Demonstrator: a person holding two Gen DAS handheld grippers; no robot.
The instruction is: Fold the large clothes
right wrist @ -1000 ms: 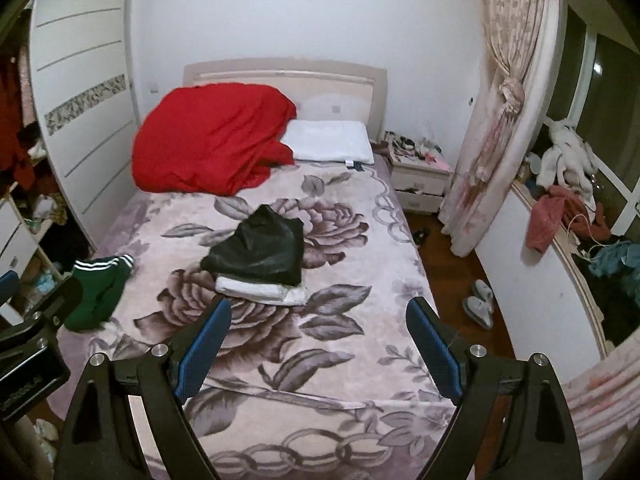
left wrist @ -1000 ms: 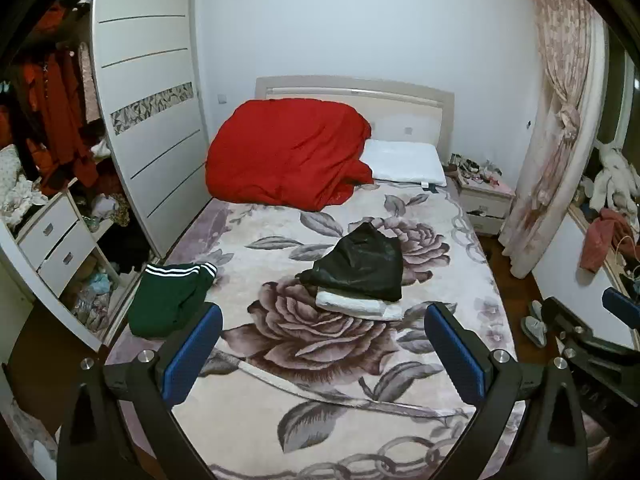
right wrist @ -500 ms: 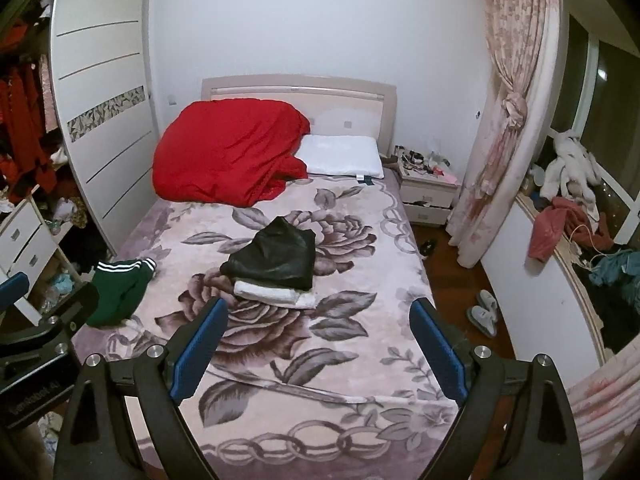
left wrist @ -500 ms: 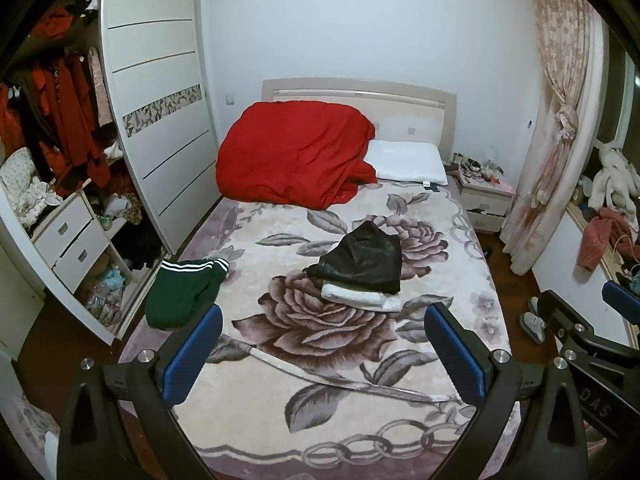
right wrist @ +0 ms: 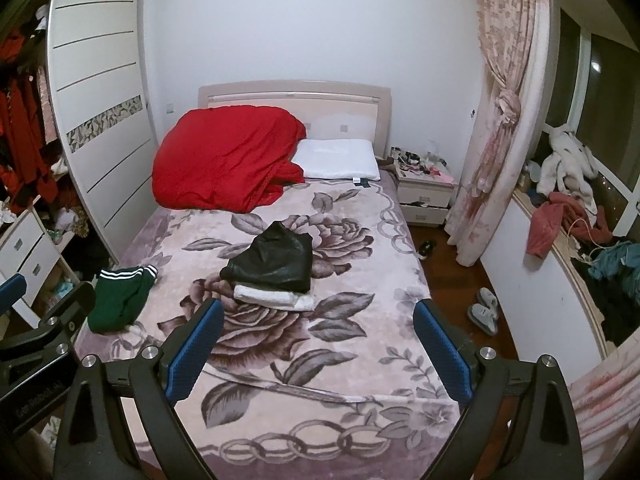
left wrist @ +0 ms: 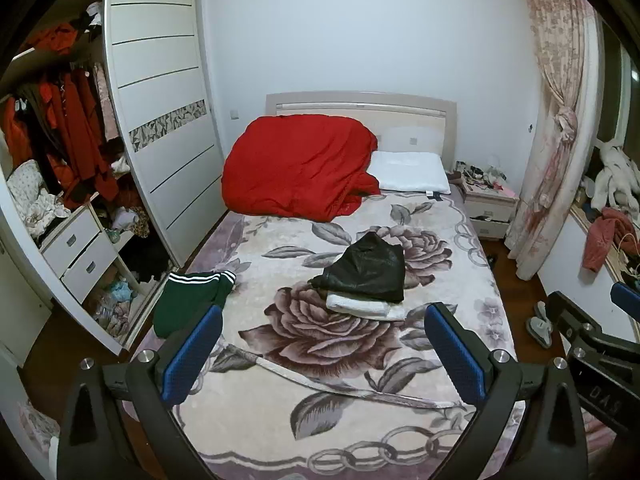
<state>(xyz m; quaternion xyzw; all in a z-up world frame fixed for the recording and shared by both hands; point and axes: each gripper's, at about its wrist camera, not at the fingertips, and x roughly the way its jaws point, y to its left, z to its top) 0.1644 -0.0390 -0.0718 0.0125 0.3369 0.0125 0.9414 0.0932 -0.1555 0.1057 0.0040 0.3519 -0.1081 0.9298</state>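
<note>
Floral bedding covers the bed [left wrist: 280, 412], where a black garment [left wrist: 368, 270] lies mid-bed on folded white cloth [left wrist: 360, 306]; green trousers [left wrist: 188, 300] sit at the left edge. Left gripper [left wrist: 320, 352] and right gripper [right wrist: 316, 348] hover near, jaws released, empty.

The white folded piece [left wrist: 362, 307] lies mostly hidden under the black garment [left wrist: 366, 270] — only its near edge shows. The bedside table [right wrist: 426, 190] carries small items too tiny to tell apart. The open wardrobe [left wrist: 52, 152] at far left is cut by the frame edge, its heaped contents indistinct — the window ledge [right wrist: 568, 240] at right likewise runs out of view.
</note>
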